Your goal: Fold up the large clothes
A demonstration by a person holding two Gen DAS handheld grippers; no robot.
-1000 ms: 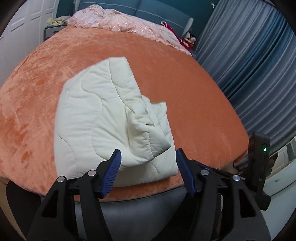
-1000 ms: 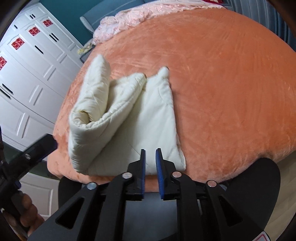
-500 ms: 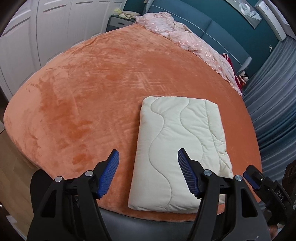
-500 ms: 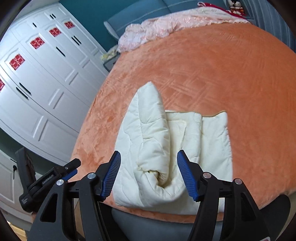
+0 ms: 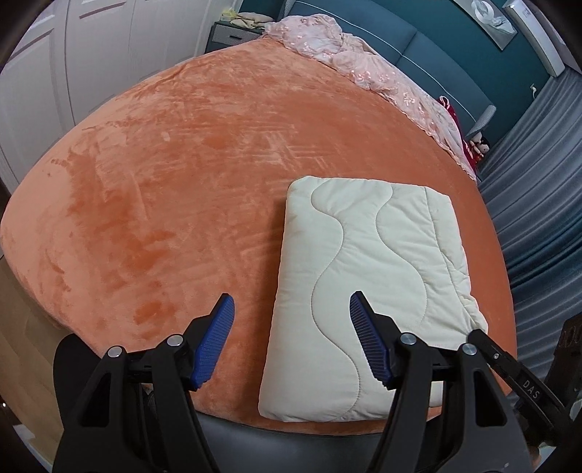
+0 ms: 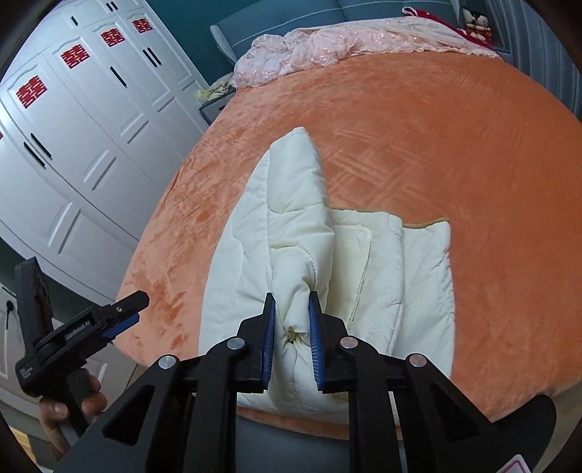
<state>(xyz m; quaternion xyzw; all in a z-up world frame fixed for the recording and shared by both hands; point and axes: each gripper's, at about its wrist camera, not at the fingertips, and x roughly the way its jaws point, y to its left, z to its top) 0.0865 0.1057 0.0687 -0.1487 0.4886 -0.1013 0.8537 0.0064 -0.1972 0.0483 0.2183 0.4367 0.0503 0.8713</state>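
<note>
A cream quilted garment (image 5: pixel 371 287) lies folded into a rectangle near the front edge of the orange bed (image 5: pixel 189 171). My left gripper (image 5: pixel 289 327) is open and empty just above the garment's near left edge. In the right wrist view the garment (image 6: pixel 382 262) shows its layered open side, and my right gripper (image 6: pixel 291 324) is shut on a thick fold at its near edge. The left gripper also shows in the right wrist view (image 6: pixel 123 316), off the bed's left side.
A crumpled pink cover (image 5: pixel 363 69) lies along the head of the bed by the blue headboard (image 5: pixel 429 51). White wardrobe doors (image 6: pixel 72 120) stand to the left, grey curtains (image 5: pixel 538 218) to the right. A nightstand (image 5: pixel 232 32) sits in the far corner.
My right gripper opened, moved in and then shut on the garment's near fold. My left gripper stayed open and swung left, so the garment now shows as a flat folded rectangle.
</note>
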